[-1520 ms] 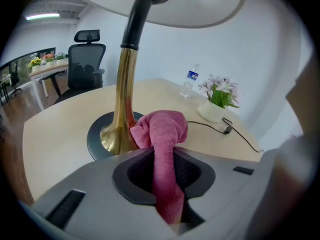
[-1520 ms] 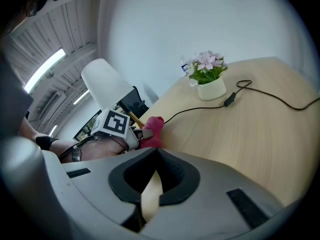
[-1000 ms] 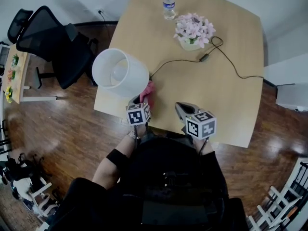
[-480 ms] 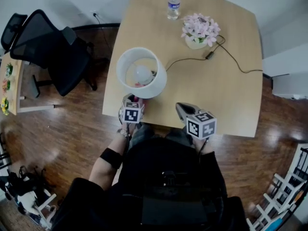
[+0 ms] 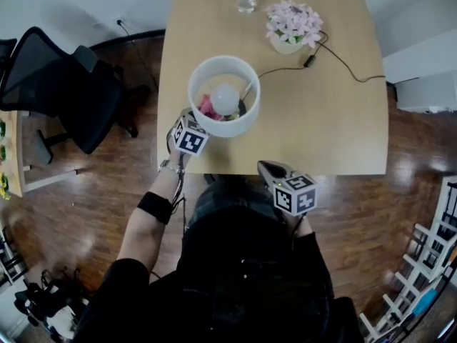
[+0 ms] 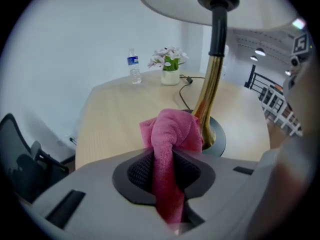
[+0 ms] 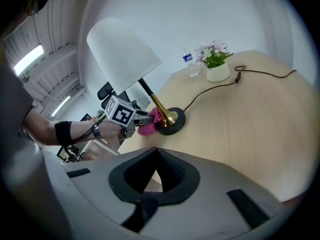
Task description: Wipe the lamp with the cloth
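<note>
Got the left gripper (image 7: 143, 118) clamped hard on the cloth (image 6: 172, 131), with the pink wad poking past the jaws and up against the foot of the lamp (image 7: 123, 51), right where the brass stem (image 6: 209, 86) meets the dark base (image 6: 219, 140). Looks like the wiping step, down low under the shade (image 5: 223, 123).

To do it well, probably:
- Keep the squeeze on to stop the cloth slipping out.
- Lead with the wad, not the hard jaw tips, to spare the brass.
- Work up and round the stem in slow passes.
- Go easy on sideways push: tall lamp on a small base, so likely tippy.

Found the right gripper (image 7: 156, 175) slack and holding nothing, out by the table (image 5: 321, 134) edge, well apart from the lamp. Could maybe steady the base with it.

Other stuff: cord (image 7: 210, 91) trailing from behind the base toward the flowers (image 7: 215, 59), bottle (image 7: 188, 60) beside those, all well clear of the lamp. Chair (image 5: 53, 84) off the table on the lamp's left.

Watch the shade rim just above the gripper, the bulb (image 5: 225, 98) inside it, and that cord behind the base. Worth not snagging any of it.
</note>
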`<state>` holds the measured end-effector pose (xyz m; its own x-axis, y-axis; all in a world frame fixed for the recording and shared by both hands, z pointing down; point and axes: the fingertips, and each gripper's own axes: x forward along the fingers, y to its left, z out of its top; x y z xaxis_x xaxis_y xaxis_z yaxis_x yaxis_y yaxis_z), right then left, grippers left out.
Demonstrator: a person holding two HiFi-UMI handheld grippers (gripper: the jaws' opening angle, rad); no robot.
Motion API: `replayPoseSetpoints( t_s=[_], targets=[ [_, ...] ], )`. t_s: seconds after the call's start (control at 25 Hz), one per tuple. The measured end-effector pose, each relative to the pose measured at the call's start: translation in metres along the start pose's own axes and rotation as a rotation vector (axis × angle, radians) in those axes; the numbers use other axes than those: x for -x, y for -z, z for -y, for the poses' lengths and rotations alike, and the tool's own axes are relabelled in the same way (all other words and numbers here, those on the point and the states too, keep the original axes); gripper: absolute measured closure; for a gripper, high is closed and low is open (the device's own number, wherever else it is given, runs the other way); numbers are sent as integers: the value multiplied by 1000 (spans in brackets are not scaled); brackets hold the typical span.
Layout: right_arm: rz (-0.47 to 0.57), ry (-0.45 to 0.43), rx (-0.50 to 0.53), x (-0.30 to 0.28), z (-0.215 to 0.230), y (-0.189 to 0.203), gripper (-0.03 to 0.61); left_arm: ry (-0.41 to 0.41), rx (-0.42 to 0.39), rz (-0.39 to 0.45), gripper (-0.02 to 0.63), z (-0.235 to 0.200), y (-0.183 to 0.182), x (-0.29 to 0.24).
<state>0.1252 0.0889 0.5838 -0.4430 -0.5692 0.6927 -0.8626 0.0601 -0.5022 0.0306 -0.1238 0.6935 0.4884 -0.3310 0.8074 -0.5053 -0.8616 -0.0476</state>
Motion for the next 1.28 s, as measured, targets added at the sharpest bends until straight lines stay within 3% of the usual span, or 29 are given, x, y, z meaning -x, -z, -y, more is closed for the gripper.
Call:
replayPoseSetpoints(
  t_s=[0.24,0.48,0.64,0.88,1.04,1.28],
  targets=[
    [96,-32,-65,6,12,-8,572,5,-181,-41,528,4,-12,-4],
    [115,-108,-80,-23,4,-1,572,7,-233,-7,528,0,-16,-6],
    [123,-114,-95,-41,-6,-7,572,25,-282,26,528,-4,-25,-4],
    [144,2,-125,-70,-22,-26,572,186,-326,44,529,5,-12,-4],
    [173,123,-240,-98,-41,-32,572,296,-413,63,529,2,-13,0],
    [258,251,-422,-146,-108,-42,572,486,-652,60,529,-1,-15,2]
  ],
)
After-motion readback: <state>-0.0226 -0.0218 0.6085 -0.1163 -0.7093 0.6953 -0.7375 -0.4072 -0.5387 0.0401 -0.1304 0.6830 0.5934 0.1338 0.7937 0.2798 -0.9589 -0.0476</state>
